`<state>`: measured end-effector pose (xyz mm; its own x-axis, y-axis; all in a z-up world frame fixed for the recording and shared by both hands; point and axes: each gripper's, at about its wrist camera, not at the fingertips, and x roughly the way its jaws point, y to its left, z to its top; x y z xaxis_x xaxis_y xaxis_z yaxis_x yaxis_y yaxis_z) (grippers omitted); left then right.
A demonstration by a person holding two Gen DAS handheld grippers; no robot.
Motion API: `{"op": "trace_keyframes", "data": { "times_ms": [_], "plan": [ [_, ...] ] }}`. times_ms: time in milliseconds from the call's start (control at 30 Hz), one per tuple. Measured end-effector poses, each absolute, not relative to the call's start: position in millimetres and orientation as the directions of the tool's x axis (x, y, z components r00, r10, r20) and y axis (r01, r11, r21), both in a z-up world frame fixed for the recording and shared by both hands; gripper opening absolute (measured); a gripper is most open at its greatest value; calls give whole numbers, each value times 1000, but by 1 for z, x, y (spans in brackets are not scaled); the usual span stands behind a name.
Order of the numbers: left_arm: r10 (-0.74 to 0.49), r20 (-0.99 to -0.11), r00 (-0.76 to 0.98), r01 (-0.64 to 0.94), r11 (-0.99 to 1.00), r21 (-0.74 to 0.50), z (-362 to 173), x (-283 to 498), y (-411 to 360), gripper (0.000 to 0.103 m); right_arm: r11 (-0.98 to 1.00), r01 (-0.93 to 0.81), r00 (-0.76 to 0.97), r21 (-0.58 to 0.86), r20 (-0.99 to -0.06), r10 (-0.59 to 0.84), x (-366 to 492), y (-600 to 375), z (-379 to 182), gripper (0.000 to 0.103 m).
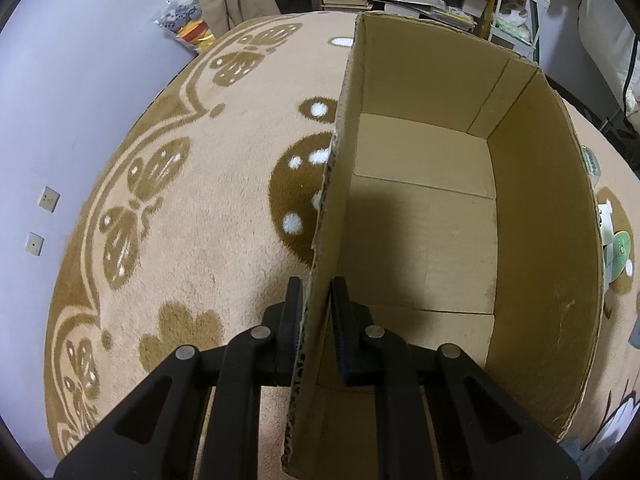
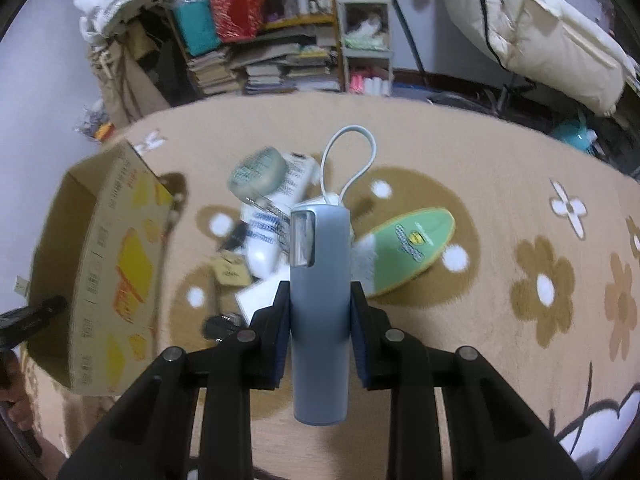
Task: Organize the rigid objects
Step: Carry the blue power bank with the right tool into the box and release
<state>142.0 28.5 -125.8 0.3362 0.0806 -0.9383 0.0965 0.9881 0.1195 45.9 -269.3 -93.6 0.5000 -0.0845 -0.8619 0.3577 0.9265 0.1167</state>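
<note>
Printed cardboard box [image 2: 120, 272], writing blurred, unreadable

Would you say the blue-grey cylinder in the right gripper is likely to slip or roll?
The blue-grey cylinder looks rigid and smooth, so it might slide between the right gripper pads if tilted. Its round body would probably roll on the rug. The white loop looks floppy.

Two steep wrist views, sharing the box [image 1: 420, 208].
</note>
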Motion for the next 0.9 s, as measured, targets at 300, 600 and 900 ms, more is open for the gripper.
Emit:
{"op": "trace_keyframes", "data": {
  "times_ms": [300,600,900],
  "plan": [
    [83,-935,345,101,987,125,-125,142,29,13,954,246,597,171,-802,-10,75,-232,-49,29],
    [83,-932,352,100,987,126,-125,141,27,14,950,114,651,290,-744,149,114,-177,-18,29],
    [74,-931,358,103,988,118,-125,141,28,14,950,21,617,313,-752,234,140,-123,-29,29]
  ]
}}
